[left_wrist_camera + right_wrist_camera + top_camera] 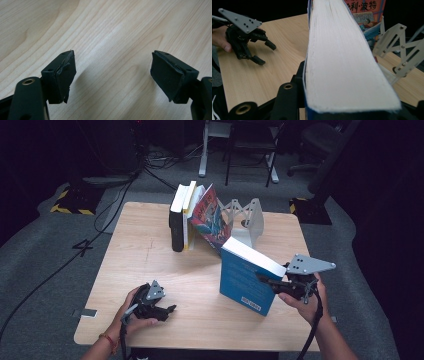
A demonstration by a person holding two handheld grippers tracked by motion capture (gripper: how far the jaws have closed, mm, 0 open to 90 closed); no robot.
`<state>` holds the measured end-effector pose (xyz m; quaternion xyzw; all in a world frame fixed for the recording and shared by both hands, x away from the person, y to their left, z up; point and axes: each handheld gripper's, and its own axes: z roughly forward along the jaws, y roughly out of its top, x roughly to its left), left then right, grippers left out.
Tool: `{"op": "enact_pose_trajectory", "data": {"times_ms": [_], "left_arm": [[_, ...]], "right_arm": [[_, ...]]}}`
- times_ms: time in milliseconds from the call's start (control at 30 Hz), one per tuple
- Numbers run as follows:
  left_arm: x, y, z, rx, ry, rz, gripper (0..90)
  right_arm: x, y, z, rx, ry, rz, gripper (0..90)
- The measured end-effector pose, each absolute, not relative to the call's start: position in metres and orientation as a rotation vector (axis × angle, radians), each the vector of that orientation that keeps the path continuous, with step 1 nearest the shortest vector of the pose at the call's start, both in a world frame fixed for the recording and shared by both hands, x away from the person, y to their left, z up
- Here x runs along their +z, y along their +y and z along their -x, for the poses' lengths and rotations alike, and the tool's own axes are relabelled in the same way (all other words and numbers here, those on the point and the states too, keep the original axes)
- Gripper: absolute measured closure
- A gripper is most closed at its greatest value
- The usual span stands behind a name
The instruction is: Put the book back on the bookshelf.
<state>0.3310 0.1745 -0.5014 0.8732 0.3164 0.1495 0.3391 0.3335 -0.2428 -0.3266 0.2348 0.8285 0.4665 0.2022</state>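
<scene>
A thick blue book (245,280) stands tilted on the wooden table (150,250), right of centre. My right gripper (266,281) is shut on its near top corner. In the right gripper view the book's white page edge (342,62) runs up between the black jaws. My left gripper (169,310) hovers low over the front left of the table. It is open, and between its pads (62,77) there is just bare wood. The left gripper (265,52) also shows in the right gripper view, held by a hand.
At the back of the table stand a black book (176,222) and a yellow-edged book (188,215). A colourful book (212,217) leans against them. A white folding bookend (247,217) stands beside it. Chairs and cables lie on the floor beyond.
</scene>
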Motion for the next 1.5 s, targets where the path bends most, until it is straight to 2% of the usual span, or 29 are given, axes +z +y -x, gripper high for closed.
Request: {"op": "enact_pose_trajectory", "data": {"times_ms": [233, 467, 1500], "left_arm": [[-0.505, 0.177, -0.338, 0.347, 0.841, -2.247, 16.5], [-0.505, 0.177, -0.339, 0.329, 0.849, -2.248, 16.3], [-0.505, 0.176, -0.34, 0.322, 0.84, -2.249, 16.3]], "right_arm": [[-0.314, -0.254, -0.338, 1.247, 2.271, -0.732, 61.3], [-0.307, -0.257, -0.35, 1.188, 2.22, -0.784, 61.4], [-0.279, -0.233, -0.426, 1.124, 2.111, -0.922, 61.1]]}}
